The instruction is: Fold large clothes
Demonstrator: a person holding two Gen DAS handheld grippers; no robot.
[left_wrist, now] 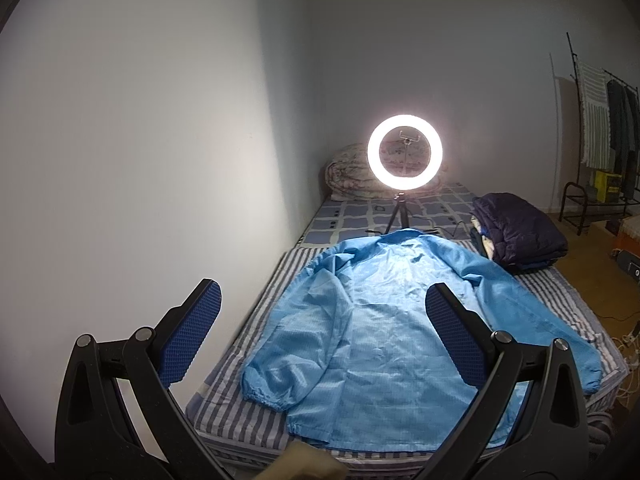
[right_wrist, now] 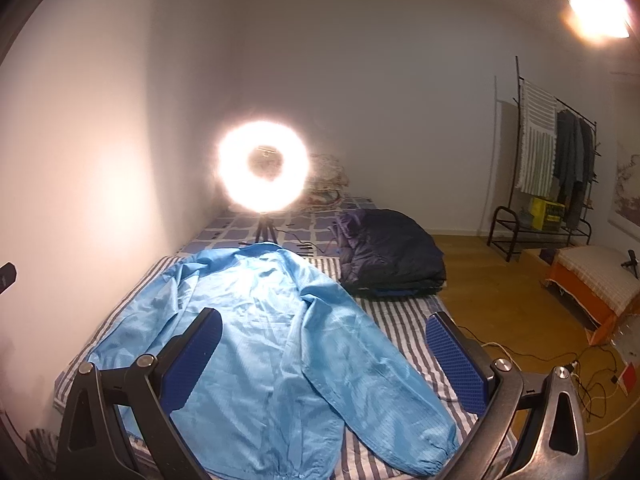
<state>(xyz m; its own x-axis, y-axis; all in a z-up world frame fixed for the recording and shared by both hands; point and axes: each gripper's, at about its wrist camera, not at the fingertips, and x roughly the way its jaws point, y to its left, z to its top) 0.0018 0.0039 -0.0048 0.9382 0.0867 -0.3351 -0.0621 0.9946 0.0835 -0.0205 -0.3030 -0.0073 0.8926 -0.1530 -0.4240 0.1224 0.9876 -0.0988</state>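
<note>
Across the lower centre of both views: light-blue thin long-sleeved jacket spread flat on grey-striped bed, unfolded; left gripper and right gripper above, jaws wide apart, empty; next, likely, seizing a sleeve.

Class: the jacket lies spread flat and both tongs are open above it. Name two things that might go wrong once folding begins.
1. The ring light stands just beyond the blue jacket's collar; pulling fabric might topple it.
2. The right sleeve lies near the bed edge and might slide off.
</note>
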